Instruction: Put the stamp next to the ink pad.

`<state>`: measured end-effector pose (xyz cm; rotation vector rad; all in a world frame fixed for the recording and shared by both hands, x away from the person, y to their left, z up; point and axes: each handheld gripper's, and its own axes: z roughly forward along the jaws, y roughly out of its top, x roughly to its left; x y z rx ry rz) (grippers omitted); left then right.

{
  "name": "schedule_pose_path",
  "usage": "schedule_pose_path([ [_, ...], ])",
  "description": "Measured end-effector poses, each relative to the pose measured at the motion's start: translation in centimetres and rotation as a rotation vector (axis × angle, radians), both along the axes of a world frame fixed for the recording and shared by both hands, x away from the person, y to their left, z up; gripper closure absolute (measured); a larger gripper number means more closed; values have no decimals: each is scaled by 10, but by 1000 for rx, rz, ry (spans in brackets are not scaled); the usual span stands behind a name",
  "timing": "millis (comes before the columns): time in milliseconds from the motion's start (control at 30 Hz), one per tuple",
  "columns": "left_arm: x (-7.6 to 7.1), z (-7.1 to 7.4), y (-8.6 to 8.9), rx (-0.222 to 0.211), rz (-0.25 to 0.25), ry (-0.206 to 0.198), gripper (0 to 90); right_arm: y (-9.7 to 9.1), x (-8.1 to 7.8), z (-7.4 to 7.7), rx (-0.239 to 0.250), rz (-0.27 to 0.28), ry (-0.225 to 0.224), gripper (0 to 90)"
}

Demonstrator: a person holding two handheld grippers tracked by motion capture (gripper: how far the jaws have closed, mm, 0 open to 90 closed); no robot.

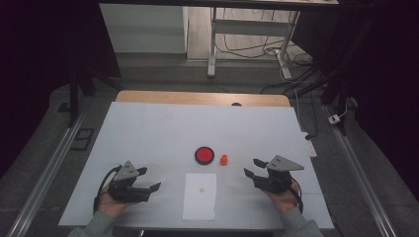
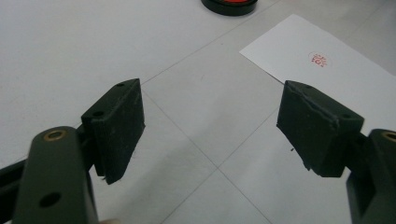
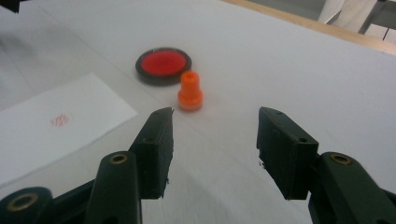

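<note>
While standing upright on the white desk (image 1: 148, 128) just beyond and a little left of the right tool (image 3: 212, 140), spread and empty, small orange plastic stamp (image 3: 190, 91) beside round red ink pad (image 3: 163, 63), farther from spread, empty left tool (image 2: 210, 128).

The left claw (image 2: 210, 126) gapes empty over the table (image 2: 93, 46), near stamped paper (image 2: 327, 70).

**Item Count at the Table**

I count one orange stamp (image 1: 224, 159), one round red ink pad (image 1: 204, 155), and one white paper sheet (image 1: 199, 196) bearing one red stamp mark (image 1: 200, 189). I count two handheld grippers: one left gripper (image 1: 148, 179) and one right gripper (image 1: 253, 167).
</note>
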<state>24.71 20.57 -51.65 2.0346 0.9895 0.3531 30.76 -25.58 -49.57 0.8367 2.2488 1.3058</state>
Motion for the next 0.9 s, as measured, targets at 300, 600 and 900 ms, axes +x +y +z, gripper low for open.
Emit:
schedule_pose_path([
  [300,-1,0,-1,0,-3,-3,229,-40,-25,-7,-13,-33,7,450],
  [600,0,-1,-1,-1,1,0,229,-48,-20,-14,-36,-43,16,447],
  [900,0,-1,0,-1,0,0,229,-46,-21,-12,-52,-33,4,446],
])
